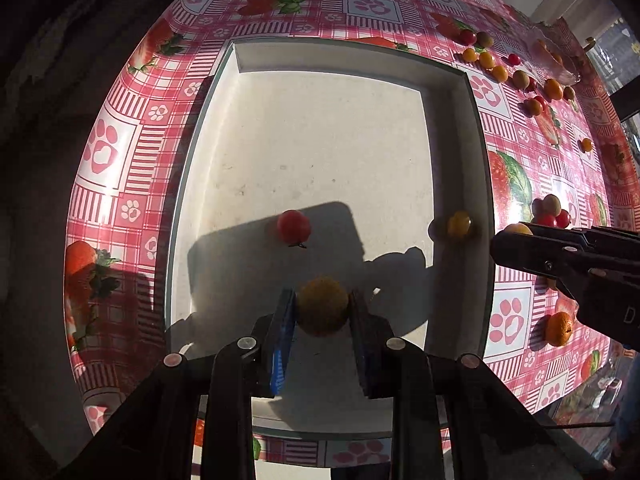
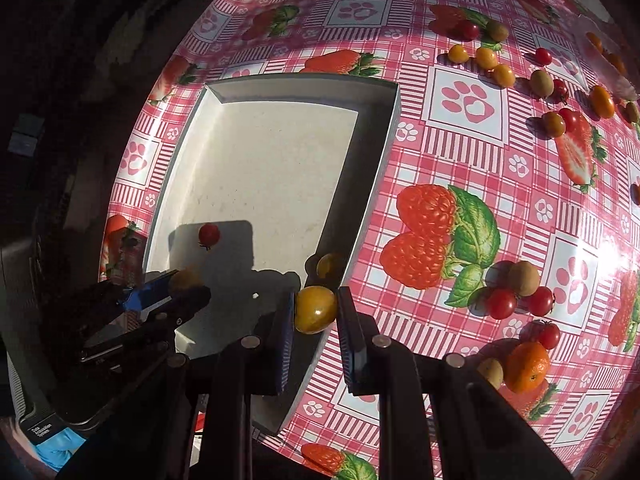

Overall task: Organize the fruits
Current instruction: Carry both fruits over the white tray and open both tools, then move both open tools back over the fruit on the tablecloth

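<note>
A: Left gripper [image 1: 322, 312]?
B: I see it pinching a dull orange fruit [image 1: 322, 306] above the white tray [image 1: 456, 80].
A: Right gripper [image 2: 314, 312]?
B: Clamped on a yellow tomato [image 2: 315, 309] over the tray's right rim. In the tray: one red tomato [image 1: 294, 227], one yellow fruit [image 1: 459, 225].

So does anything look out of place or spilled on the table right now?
Nothing looks damaged. Loose fruit is scattered over the tablecloth beside the white tray, which holds only a red tomato and a yellow one.

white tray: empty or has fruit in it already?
Not empty: a red cherry tomato and a yellow tomato lie in the white tray.
</note>
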`<state>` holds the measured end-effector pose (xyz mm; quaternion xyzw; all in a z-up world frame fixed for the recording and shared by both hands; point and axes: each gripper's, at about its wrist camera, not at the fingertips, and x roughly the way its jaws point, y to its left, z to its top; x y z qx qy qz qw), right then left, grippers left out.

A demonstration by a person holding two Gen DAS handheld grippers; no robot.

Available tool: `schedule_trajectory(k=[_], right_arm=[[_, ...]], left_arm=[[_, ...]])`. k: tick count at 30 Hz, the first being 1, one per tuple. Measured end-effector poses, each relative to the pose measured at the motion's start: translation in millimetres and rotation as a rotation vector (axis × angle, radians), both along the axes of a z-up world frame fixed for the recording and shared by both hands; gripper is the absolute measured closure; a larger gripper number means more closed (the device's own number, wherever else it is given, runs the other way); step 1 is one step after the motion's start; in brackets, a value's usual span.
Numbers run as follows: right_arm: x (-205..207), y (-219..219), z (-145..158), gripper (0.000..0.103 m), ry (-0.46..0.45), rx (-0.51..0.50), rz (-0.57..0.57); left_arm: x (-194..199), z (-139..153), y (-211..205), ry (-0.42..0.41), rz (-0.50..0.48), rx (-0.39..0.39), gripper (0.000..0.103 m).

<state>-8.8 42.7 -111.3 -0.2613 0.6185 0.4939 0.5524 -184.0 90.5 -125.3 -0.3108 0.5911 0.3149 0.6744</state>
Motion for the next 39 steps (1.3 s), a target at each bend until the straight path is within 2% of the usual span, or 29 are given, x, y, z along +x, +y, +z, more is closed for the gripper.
schedule_trajectory(k=[8,16,17,18,20,22,25,28,29,34,39], right_arm=[[-46.2,14.1,-29.7,0.08,-0.002,-0.086,0.1],[-65.6,24.7,-51.8,0.079,-0.025,-0.155,0.153],[-66.1,25.3,-51.8,0.077,-0.024,-0.155,0.153],[-66.6,26.6,-51.7,0.074,-0.015,-0.154,0.154],[-66.6,28.6,-51.4,0.064,-0.005,-0.156,0.152],[-64.4,29.5,-50.8,0.051,-0.005,-0.156,0.145],[-61.2,31.3,-48.6,0.045,0.025,-0.148,0.14],[-60.6,33.7,-38.2,0.019,0.051,-0.107,0.141],[-62.8,34.3,-31.6,0.016,0.044,-0.093,0.141],[-58.1,35.1,-9.9,0.015,-0.001,-0.054,0.123],[-23.7,12.0,1.0,0.015,-0.022,-0.043,0.033]], left_arm=[[-19.7,-21.0,2.4,0.047,0.013,-0.017,0.075],[-23.1,-32.5,1.5,0.081,0.017,-0.021,0.072],[-22.9,-32.7,1.8,0.092,0.017,-0.013,0.055],[-22.3,-34.9,1.7,0.1,0.019,-0.001,0.031],[-24.3,-33.5,3.1,0.137,0.029,0.053,0.022],[-32.5,-36.6,7.3,0.135,0.036,0.027,0.022],[-36.2,-37.4,7.3,0.13,0.035,0.012,0.022],[-33.3,-35.5,6.8,0.14,0.024,0.02,0.022],[-31.4,-34.6,6.4,0.141,0.021,0.021,0.022],[-19.0,-24.7,3.6,0.124,0.003,0.026,0.022],[1.5,-13.1,1.0,0.107,-0.037,0.04,0.022]])
